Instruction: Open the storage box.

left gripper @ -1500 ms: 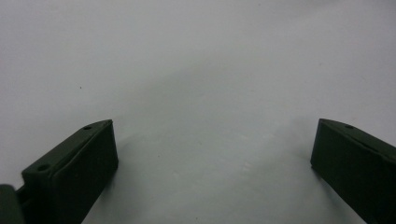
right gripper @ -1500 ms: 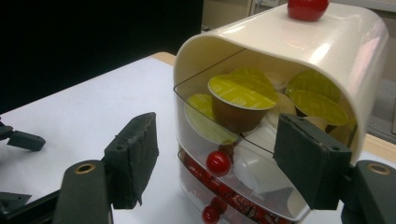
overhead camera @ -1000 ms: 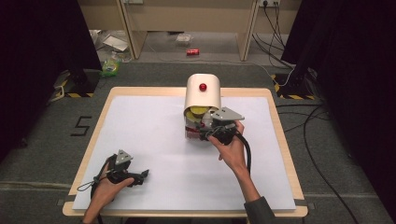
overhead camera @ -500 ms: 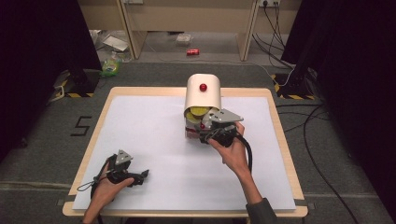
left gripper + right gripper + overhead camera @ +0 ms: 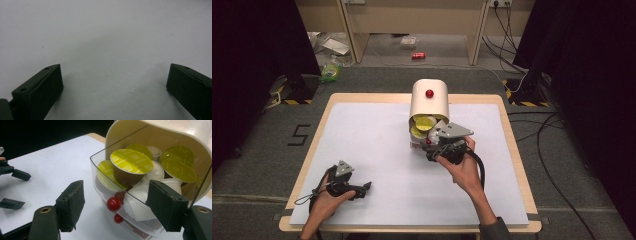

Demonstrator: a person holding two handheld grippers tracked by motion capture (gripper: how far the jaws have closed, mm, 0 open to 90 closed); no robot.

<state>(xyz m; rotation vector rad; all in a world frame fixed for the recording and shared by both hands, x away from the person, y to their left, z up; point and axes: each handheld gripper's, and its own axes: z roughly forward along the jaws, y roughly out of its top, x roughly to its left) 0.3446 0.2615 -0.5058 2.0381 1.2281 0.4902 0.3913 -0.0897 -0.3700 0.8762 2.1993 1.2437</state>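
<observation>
Right gripper (image 5: 115, 202) is narrowing its jaws around the red knob (image 5: 113, 204), not yet pinching. Capsule bin (image 5: 428, 107) is sitting mid-table, its clear drawer (image 5: 130, 220) tilted open, capsules (image 5: 131, 161) untouched. Left gripper (image 5: 362, 188) is resting wide, empty.

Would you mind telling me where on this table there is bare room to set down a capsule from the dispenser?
The white table sheet lies bare left of the cream capsule dispenser, up to the left gripper. Another free strip runs between dispenser and table's right edge. It is crowded at the clear drawer of yellow-lidded capsules, where the right gripper works.
</observation>
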